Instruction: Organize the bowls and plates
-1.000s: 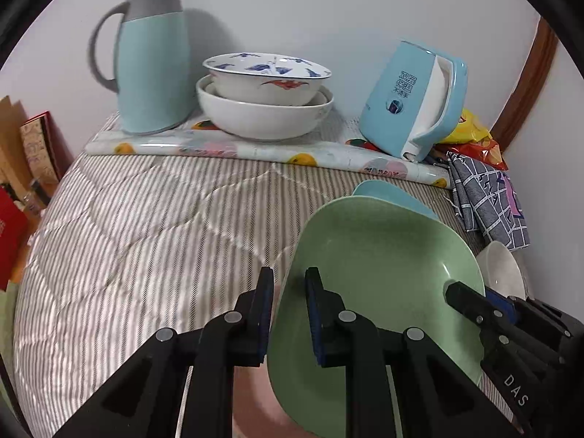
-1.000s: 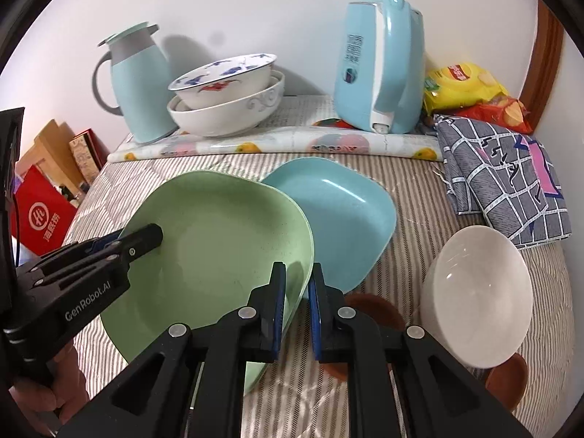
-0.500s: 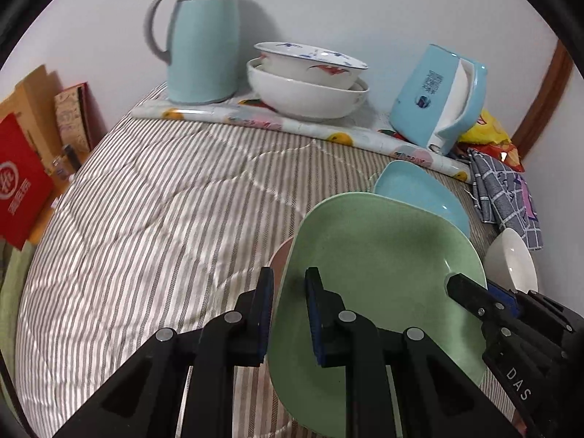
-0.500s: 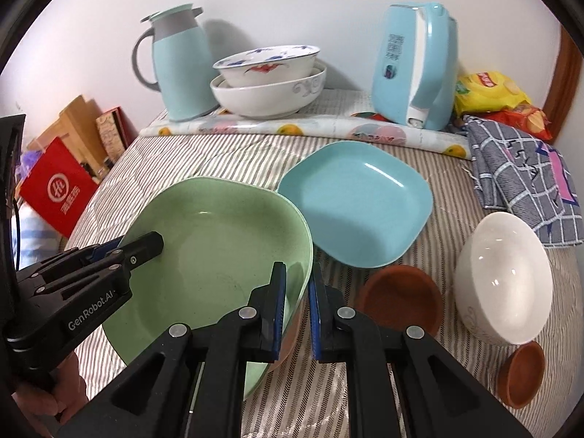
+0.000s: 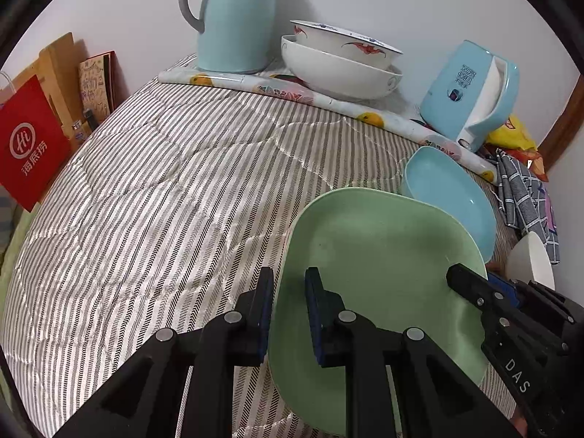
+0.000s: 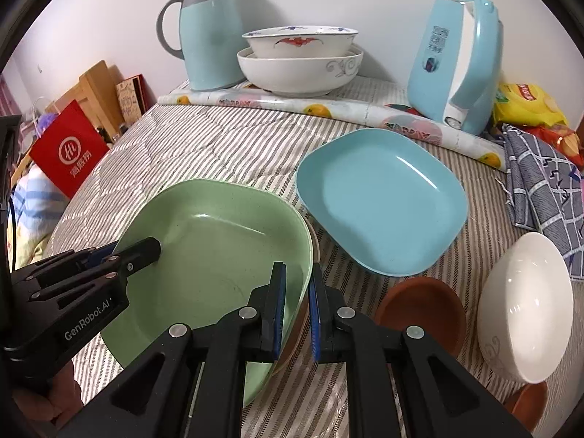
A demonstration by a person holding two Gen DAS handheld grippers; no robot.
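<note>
glossy white bowl [image 6: 525,314], striped cloth cover [image 5: 164,189]

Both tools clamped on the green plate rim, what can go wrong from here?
1. The green plate is pinched only at opposite rim edges by the left tool and right tool; uneven pulling could twist it loose.
2. It rests tilted on a brown dish that is mostly hidden; lifting may drag that dish along.
3. The blue plate lies right beside it on soft striped bedding, and the white bowl already leans on its side; a knock could tip either.
</note>
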